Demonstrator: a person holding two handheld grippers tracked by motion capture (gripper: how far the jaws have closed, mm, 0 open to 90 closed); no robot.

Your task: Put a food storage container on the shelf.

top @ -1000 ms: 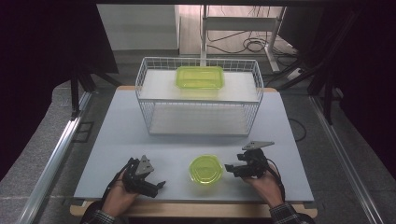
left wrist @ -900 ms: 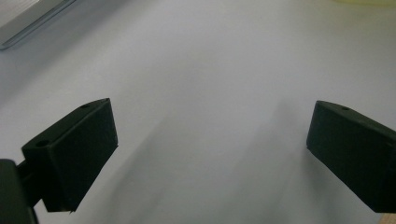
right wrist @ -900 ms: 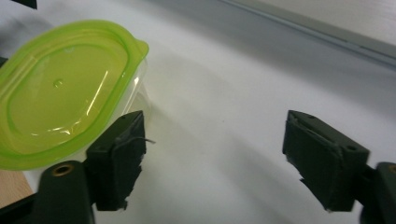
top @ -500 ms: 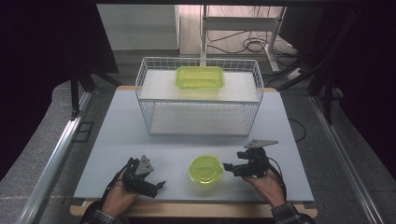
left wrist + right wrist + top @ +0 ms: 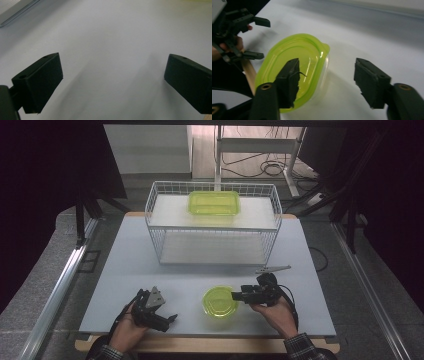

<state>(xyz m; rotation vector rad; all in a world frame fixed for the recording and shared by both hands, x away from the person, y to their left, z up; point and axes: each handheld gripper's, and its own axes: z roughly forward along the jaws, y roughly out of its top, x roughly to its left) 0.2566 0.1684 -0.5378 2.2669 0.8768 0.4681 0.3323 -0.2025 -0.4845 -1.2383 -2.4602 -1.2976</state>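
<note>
A round lime-green lidded container (image 5: 220, 301) sits near the table's front edge. My right gripper (image 5: 236, 296) points left at it, with one finger over the lid and the other off its right side. In the right gripper view the container's (image 5: 294, 67) rim lies between the jaws of my right gripper (image 5: 328, 72). The jaws have just been closing, but the pads stand clear of the rim. My left gripper (image 5: 171, 319) rests at the front left, and in its own view my left gripper (image 5: 112, 72) is open over bare table.
A white wire basket (image 5: 150, 215) with two shelves stands mid-table, with a rectangular green container (image 5: 214, 202) on its upper shelf. The wooden front edge (image 5: 249, 75) of the table runs close under both hands. Black frame legs and cables lie beyond the table.
My right gripper has moved a little left, so its fingertips now reach the round container's right edge. The left gripper has stayed put.
</note>
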